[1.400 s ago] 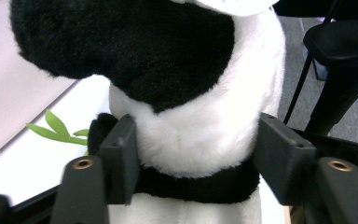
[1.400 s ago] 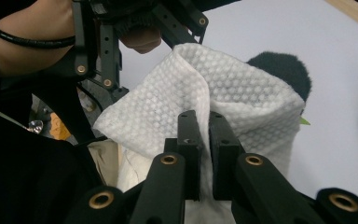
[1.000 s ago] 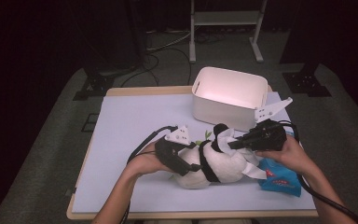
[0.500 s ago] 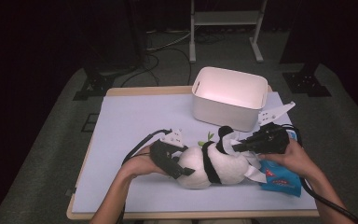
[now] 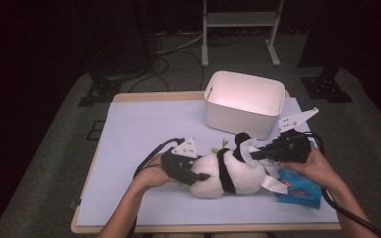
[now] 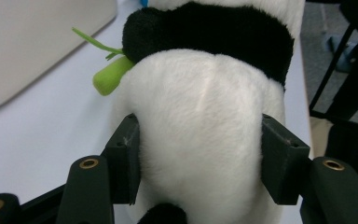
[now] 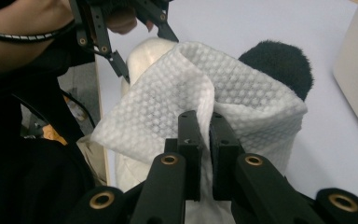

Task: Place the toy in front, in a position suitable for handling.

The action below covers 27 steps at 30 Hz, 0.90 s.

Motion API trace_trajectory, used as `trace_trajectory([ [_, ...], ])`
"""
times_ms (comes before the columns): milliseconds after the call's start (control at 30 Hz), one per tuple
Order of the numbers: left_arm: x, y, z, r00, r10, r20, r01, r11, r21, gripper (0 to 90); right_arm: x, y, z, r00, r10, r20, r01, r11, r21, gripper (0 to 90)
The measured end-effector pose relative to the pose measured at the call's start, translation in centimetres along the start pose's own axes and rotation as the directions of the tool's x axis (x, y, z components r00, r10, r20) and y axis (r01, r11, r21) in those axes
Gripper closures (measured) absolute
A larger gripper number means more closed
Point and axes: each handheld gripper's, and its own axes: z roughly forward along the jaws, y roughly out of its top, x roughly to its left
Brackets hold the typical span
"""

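Plush panda (image 5: pixel 228 173) lying lower centre of the table (image 5: pixel 129 129), left gripper (image 6: pixel 200 158) clamped around its white body, right gripper (image 7: pixel 204 135) pinching a white wipe (image 7: pixel 168 112) over its head, white bin (image 5: pixel 244 103) behind.

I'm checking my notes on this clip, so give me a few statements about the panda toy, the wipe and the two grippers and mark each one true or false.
1. The left gripper has its jaws on either side of the panda plush. True.
2. The right gripper is open and holds nothing. False: it is shut on a white textured wipe.
3. The panda plush sits inside the white bin. False: it lies on the table in front of the bin.
4. A blue packet lies on the table near the right hand. True.
5. The wipe is draped over the panda. True.
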Motion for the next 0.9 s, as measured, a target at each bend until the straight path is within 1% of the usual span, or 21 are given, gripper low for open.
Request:
trace_trajectory([
  [100,0.1,0.1,-0.4,0.9996,0.014,-0.023,-0.014,0.9999,0.007,41.3,0.2,0.6,0.7,0.999,-0.015,-0.042,0.015,1.0,0.008,85.0],
  [133,0.0,0.2,-0.5,0.9996,0.016,-0.021,-0.016,0.9999,0.004,41.4,0.4,0.9,1.1,0.9991,-0.024,-0.036,0.025,0.999,0.03,84.9],
  [200,0.0,0.2,-0.5,0.9994,0.022,-0.025,-0.022,0.9996,0.018,41.4,0.6,1.3,2.2,0.9987,-0.042,-0.029,0.044,0.997,0.066,84.9],
  [233,0.0,0.2,-0.5,0.9994,0.024,-0.026,-0.024,0.9995,0.021,41.4,0.7,1.4,2.5,0.9986,-0.041,-0.032,0.043,0.997,0.069,85.0],
  [267,0.0,0.1,-0.5,0.9996,0.014,-0.026,-0.014,0.9998,0.013,41.4,0.6,1.6,2.8,0.9984,-0.043,-0.038,0.045,0.997,0.064,85.0],
  [367,0.0,0.0,-0.6,0.9995,0.02,-0.025,-0.019,0.9997,0.011,41.3,0.8,2.4,3.5,0.9976,-0.05,-0.047,0.053,0.997,0.063,85.0],
  [567,-0.2,0.4,-0.6,0.9989,0.039,-0.025,-0.038,0.9991,0.021,41.2,1.3,3.8,5.5,0.9935,-0.082,-0.078,0.09,0.991,0.1,84.9],
  [600,-0.3,0.4,-0.6,0.999,0.036,-0.024,-0.036,0.9992,0.02,41.2,1.4,4.0,5.8,0.9929,-0.086,-0.082,0.095,0.99,0.107,84.9],
  [667,-0.1,0.2,-0.7,0.9992,0.034,-0.019,-0.033,0.9993,0.015,41.3,1.4,4.0,5.9,0.9926,-0.088,-0.083,0.097,0.989,0.108,84.9],
  [767,-0.1,0.0,-0.7,0.9996,0.025,-0.016,-0.025,0.9997,0.002,41.4,1.2,3.9,5.5,0.9939,-0.079,-0.077,0.087,0.99,0.11,84.9],
  [833,0.0,-0.1,-0.8,0.9997,0.021,-0.015,-0.021,0.9998,-0.003,41.4,1.1,3.6,4.9,0.9955,-0.076,-0.057,0.082,0.99,0.113,84.9],
  [867,0.0,-0.1,-0.8,0.9997,0.021,-0.015,-0.021,0.9998,-0.003,41.4,1.1,3.6,4.9,0.9955,-0.076,-0.057,0.082,0.99,0.113,84.9],
  [900,0.0,-0.1,-0.8,0.9997,0.021,-0.012,-0.022,0.9998,-0.003,41.4,0.8,3.2,4.1,0.9969,-0.069,-0.037,0.073,0.991,0.109,84.9],
])
